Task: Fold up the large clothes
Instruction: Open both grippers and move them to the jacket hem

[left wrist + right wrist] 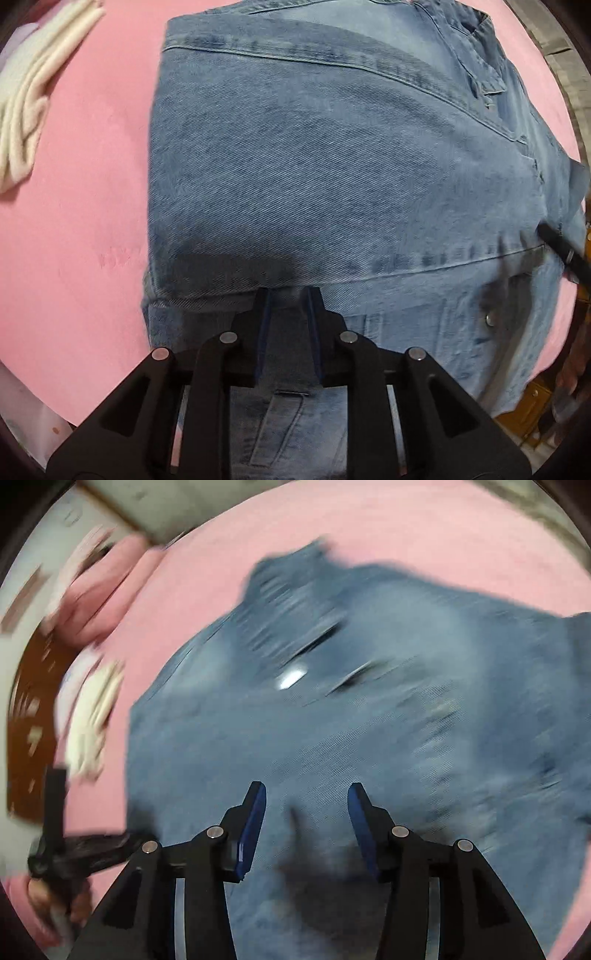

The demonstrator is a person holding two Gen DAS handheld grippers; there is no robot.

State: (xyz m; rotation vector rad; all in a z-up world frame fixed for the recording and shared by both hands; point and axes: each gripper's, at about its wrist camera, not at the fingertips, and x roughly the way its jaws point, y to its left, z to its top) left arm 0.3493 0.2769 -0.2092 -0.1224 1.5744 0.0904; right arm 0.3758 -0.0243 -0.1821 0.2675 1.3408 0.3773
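Left wrist view: denim garment lies folded on the pink surface, filling most of the frame, folded edge running across just ahead of the fingers. Left gripper points down at it, jaws a narrow gap apart, nothing pinched; denim shows through the gap. White knit cloth sits at the far left, well apart from the denim. A metal snap button shows lower right.

Right wrist view (heavily blurred): right gripper above the same denim garment, jaws wide apart, nothing between them. Left gripper visible at the left edge, beside the denim; jaw state unreadable here.
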